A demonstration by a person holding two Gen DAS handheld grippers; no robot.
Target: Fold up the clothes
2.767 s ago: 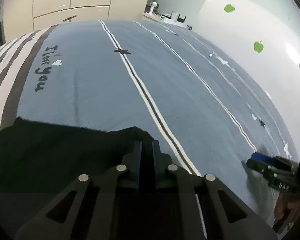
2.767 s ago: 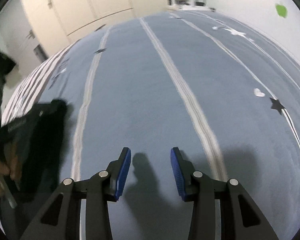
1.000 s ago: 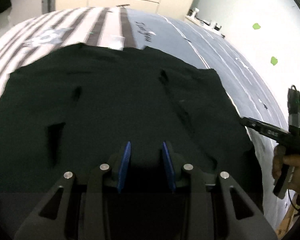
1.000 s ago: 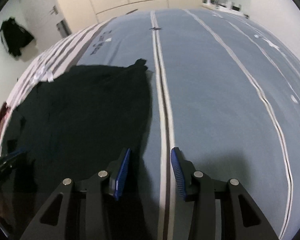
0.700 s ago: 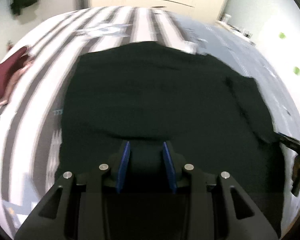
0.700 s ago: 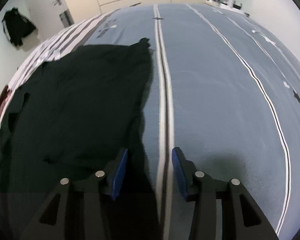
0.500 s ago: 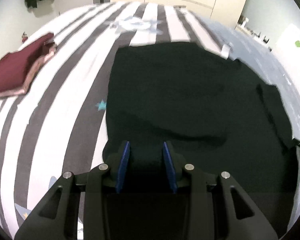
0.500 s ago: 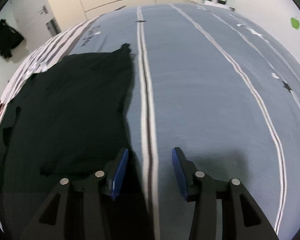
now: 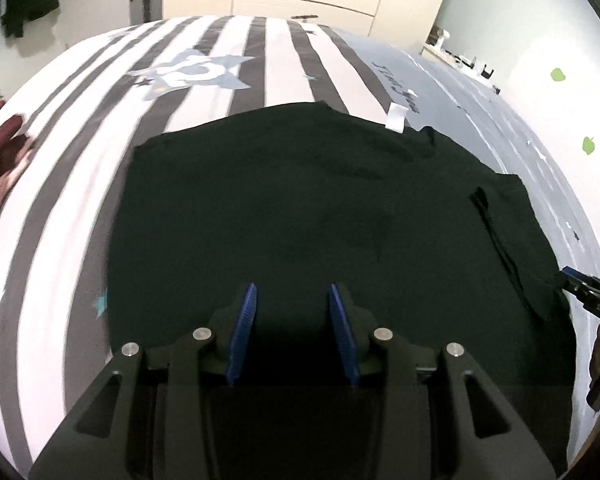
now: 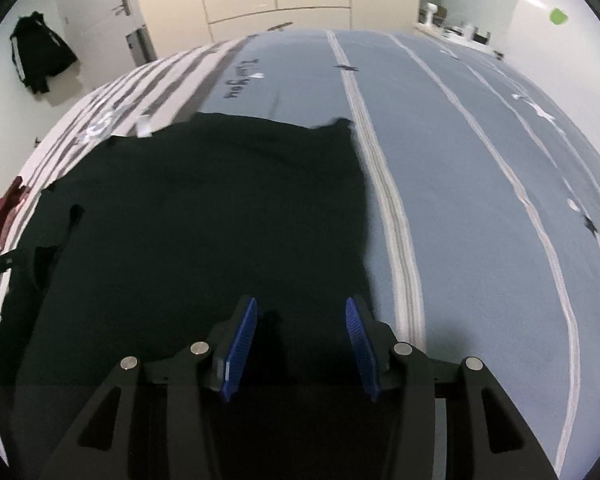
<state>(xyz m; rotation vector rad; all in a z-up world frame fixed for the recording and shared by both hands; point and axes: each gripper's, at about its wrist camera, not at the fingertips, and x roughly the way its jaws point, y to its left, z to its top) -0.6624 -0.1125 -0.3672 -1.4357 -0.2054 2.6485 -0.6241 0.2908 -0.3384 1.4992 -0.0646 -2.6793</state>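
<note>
Black garment [image 9: 300, 208] lies spread flat on the bed cover [image 9: 60, 208], straddling the grey-and-white striped part and the blue part. White label [image 9: 396, 117] shows at its far edge, about 1 o'clock in the left wrist view.

Left gripper [image 9: 293, 332]: jaws parted, blue pads [image 9: 242, 332] apart over the garment's near edge, nothing pinched; cloth contact cannot be told.

Right gripper [image 10: 300, 344]: jaws parted, empty, above the garment's [image 10: 204, 216] near right corner, just beside the white double stripe [image 10: 396, 216].

Folded maroon cloth [image 9: 2, 176] lies at 9 o'clock, well apart. Dark jacket [image 10: 40, 60] hangs on the wall at 10 o'clock.
</note>
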